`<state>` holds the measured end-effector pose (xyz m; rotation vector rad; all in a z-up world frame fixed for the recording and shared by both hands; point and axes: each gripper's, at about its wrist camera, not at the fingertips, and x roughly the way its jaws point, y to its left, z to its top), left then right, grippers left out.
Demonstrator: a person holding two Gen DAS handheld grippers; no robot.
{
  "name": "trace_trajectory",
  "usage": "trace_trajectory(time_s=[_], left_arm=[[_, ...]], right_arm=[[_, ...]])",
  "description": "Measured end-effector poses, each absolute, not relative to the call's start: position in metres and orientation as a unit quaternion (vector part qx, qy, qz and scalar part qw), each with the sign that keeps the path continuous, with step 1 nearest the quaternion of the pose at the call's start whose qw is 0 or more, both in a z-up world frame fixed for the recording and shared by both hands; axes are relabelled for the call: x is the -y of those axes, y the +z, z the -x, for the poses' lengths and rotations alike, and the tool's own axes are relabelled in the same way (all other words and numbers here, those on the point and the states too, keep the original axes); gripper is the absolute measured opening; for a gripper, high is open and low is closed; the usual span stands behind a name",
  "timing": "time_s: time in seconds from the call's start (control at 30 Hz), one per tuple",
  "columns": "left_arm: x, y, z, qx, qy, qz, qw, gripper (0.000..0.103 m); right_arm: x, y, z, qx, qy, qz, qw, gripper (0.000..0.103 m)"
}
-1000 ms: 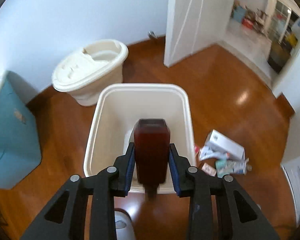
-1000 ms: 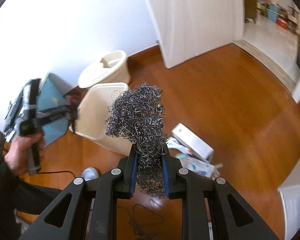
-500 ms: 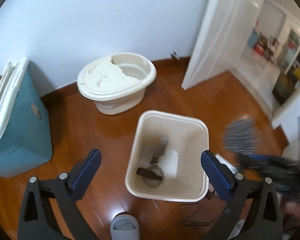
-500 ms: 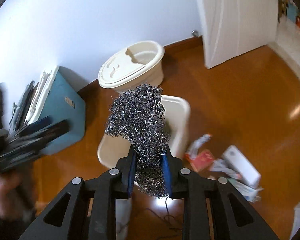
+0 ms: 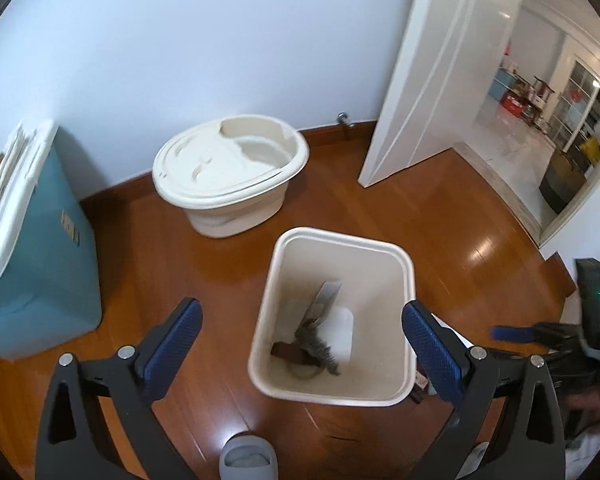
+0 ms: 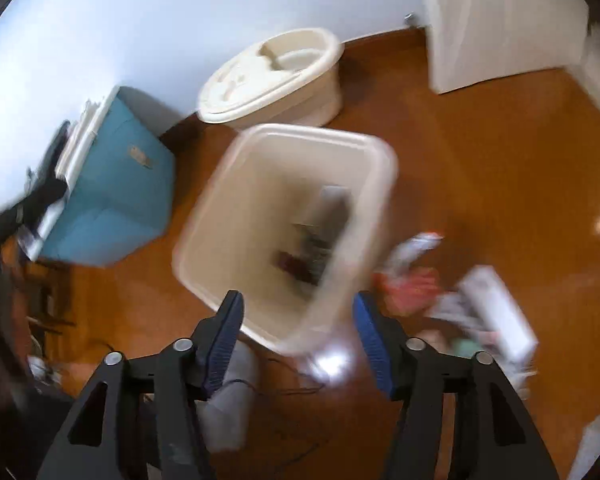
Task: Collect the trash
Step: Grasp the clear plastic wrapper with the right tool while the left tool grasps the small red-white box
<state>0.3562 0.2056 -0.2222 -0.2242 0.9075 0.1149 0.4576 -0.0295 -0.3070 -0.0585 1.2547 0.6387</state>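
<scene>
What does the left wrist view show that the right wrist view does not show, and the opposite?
Only the left wrist view: the open doorway to a bright tiled room and the grey slipper.

Only the right wrist view: blurred packaging litter on the floor beside the bin.

Both: the cream rectangular trash bin with trash inside, the round cream lidded tub, the teal box.

bins: 1 (image 5: pixel 407 264); tubs: 1 (image 5: pixel 236 208); blue boxes: 1 (image 5: pixel 36 280); slippers: 1 (image 5: pixel 247 460)

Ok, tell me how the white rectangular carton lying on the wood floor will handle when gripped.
The white rectangular carton probably feels light. Its flat cardboard-like sides may cave under a hard squeeze. It lies among loose wrappers, so it may slide on the glossy wood floor.
</scene>
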Motion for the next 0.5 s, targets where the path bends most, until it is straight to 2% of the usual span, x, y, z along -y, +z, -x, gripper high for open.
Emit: trace_trajectory(time_s=[0.03, 0.1, 0.27, 0.4, 0.5], left_arm=[[-0.199, -0.223, -0.358, -0.436, 0.054, 0.105, 0.892, 0.102], [-0.178, -0.228, -0.363, -0.431, 0.050, 0.100, 0.895, 0.102], [-0.106, -0.257, -0.372, -0.430, 0.021, 0.086, 0.898, 0.102], [-0.059, -0.297, -0.375, -0.450, 0.000, 0.074, 0.890, 0.102], [-0.040, -0.332, -0.375, -0.472, -0.002, 0.081, 0.878, 0.102]], right_arm=[[0.059, -0.310, -0.457, -0.574, 0.278, 0.055, 0.768, 0.073], [0.105, -0.328, -0.458, -0.580, 0.247, 0.086, 0.771, 0.073], [0.205, -0.421, -0.458, -0.626, 0.166, 0.120, 0.752, 0.073], [0.224, -0.486, -0.453, -0.636, 0.169, 0.150, 0.738, 0.073], [0.192, -0.514, -0.448, -0.601, 0.219, 0.231, 0.733, 0.072]])
